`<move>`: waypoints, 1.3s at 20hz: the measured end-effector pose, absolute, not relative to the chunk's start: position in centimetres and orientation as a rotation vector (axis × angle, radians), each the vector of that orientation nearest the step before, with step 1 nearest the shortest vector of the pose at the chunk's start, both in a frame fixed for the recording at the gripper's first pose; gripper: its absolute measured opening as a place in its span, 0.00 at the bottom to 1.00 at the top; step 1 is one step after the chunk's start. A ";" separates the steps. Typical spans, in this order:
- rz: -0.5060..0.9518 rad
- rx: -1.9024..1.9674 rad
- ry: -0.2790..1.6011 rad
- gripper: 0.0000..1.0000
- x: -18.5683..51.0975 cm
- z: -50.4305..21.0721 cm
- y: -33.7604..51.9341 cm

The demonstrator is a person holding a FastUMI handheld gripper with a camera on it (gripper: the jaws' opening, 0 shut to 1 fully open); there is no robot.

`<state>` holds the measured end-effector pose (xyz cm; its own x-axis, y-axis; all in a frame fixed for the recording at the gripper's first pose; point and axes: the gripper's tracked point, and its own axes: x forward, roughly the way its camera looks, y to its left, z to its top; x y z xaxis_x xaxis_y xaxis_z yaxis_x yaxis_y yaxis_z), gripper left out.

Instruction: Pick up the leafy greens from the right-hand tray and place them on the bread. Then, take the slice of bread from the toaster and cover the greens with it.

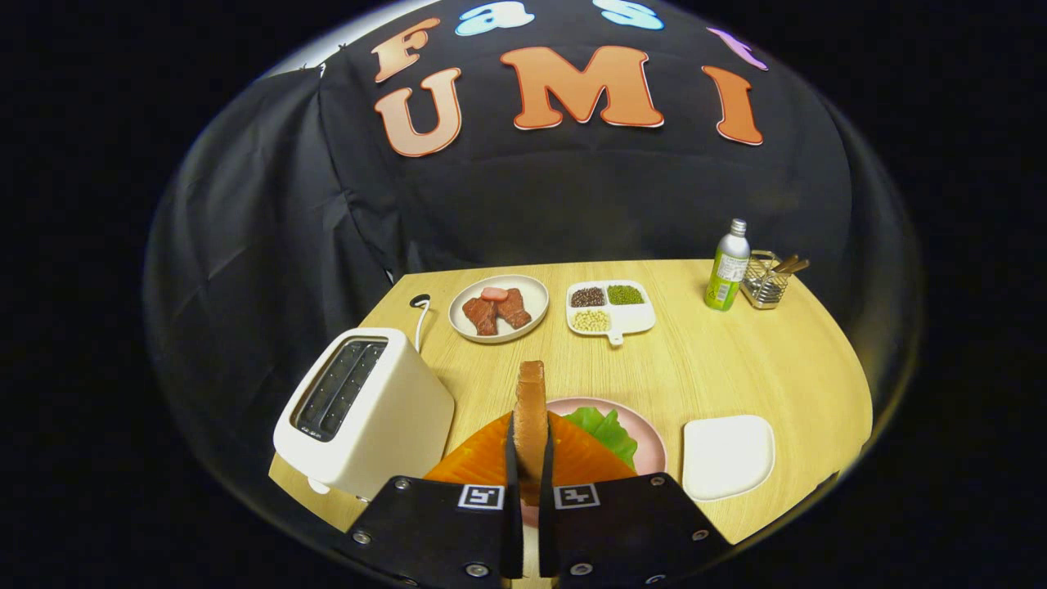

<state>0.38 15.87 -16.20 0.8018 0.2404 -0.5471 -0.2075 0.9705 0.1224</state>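
Golden-brown toast is standing on edge right in your gripper [530, 478], and both black fingers [509, 458] are pressing on its flat sides, so you're clamping the slice of bread [531, 413] firmly, its crust edge rising above the fingertips. Just under and ahead of the fingers, the pink plate [650, 446] is sitting on the desk [720, 360], and something orange [478, 462] is spreading out on both sides of your fingers over that plate; I can't tell exactly what it is. The leafy greens [607, 429] are lying on the plate just beyond your right finger, poking out past the orange surface, so they're already off their tray. To the right of the plate, the white tray [726, 455] is sitting close by.

On your left, the white toaster [364, 413] is standing beside the plate, its two dark slots facing up, and its cord [422, 319] is running back toward the far edge of the desk. Further out, a round plate with reddish meat pieces [497, 307] is sitting beside a white divided dish of beans and seeds [610, 307]. Off at the far right, a green-labelled bottle [727, 266] is standing just beside a wire basket [765, 282] holding utensils.
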 end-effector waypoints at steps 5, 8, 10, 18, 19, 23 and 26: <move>0.284 0.054 0.617 0.08 0.4 -18.5 16.5; 0.324 0.077 0.620 0.08 0.5 -19.5 17.1; 0.337 0.105 0.627 0.08 0.6 -20.2 17.0; 0.296 0.132 0.658 0.08 1.5 -21.9 14.6; 0.284 0.132 0.664 0.08 1.5 -22.2 14.1; 0.250 0.126 0.686 0.16 1.8 -22.8 12.9; 0.211 0.101 0.700 0.34 2.1 -23.4 11.7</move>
